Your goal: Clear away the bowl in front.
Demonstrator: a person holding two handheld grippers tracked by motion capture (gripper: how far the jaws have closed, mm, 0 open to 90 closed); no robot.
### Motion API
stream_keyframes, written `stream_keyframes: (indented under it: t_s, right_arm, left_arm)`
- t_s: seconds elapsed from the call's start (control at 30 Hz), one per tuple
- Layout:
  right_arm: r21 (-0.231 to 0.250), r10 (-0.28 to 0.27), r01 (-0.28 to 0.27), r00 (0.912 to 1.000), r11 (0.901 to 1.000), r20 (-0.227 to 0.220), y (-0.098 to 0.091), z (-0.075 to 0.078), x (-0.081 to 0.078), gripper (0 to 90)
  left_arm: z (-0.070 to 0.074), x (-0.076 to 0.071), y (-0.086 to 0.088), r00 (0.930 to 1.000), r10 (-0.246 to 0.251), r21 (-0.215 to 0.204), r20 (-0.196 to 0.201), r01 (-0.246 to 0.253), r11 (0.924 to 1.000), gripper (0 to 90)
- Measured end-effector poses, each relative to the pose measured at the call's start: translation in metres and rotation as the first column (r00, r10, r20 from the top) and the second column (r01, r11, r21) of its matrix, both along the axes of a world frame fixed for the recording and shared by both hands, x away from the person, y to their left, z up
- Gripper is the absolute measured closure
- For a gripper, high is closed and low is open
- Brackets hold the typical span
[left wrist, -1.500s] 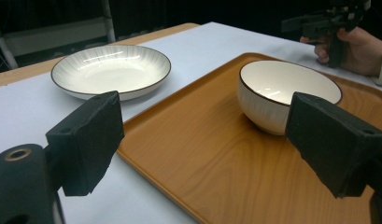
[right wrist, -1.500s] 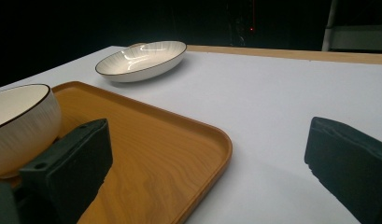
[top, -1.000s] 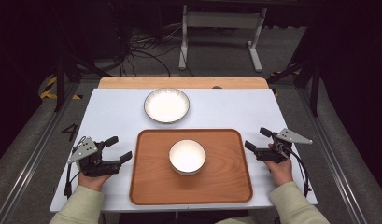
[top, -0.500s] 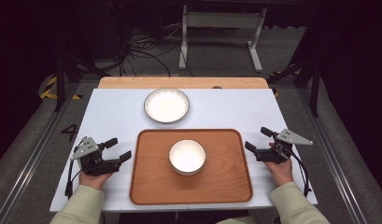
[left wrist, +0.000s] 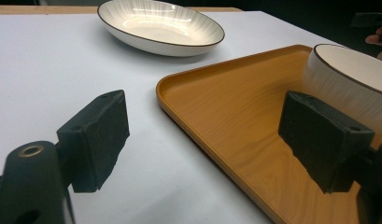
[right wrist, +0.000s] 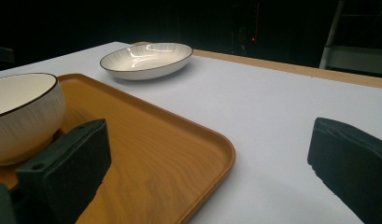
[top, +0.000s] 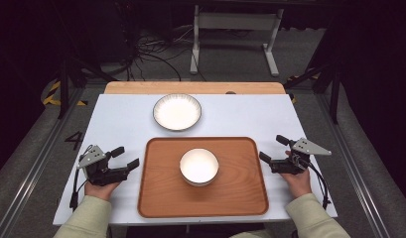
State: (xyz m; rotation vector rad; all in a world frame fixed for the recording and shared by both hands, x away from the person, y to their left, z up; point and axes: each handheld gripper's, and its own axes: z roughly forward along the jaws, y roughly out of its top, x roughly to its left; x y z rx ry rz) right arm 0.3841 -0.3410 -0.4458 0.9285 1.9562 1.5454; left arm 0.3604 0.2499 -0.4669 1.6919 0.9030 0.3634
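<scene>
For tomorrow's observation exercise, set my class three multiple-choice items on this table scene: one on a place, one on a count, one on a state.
1. Where does the bowl stand?
A. on the wooden tray
B. on the bare table
C. inside the plate

2. How many white dishes are on the table?
A. one
B. two
C. four

3. In what state is the left gripper?
A. shut on the bowl
B. shut on the tray's rim
C. open, holding nothing

Answers:
1 A, the bowl sits mid-tray.
2 B, there is the bowl and the plate beyond the tray.
3 C, its jaws stand apart beside the tray, as do those of the right gripper.
</scene>
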Motion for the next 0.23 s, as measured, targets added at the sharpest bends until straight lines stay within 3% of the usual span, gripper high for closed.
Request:
stream_keyframes:
  t_s: [0.23]
  right_arm:
    - [0.0, -0.002, 0.002, 1.0, 1.0, 0.004, -0.0003, 0.0002, 0.0002, 0.1]
  left_arm:
    - [0.0006, -0.0007, -0.0012, 1.0, -0.004, 0.017, 0.009, 0.004, 0.9998, 17.3]
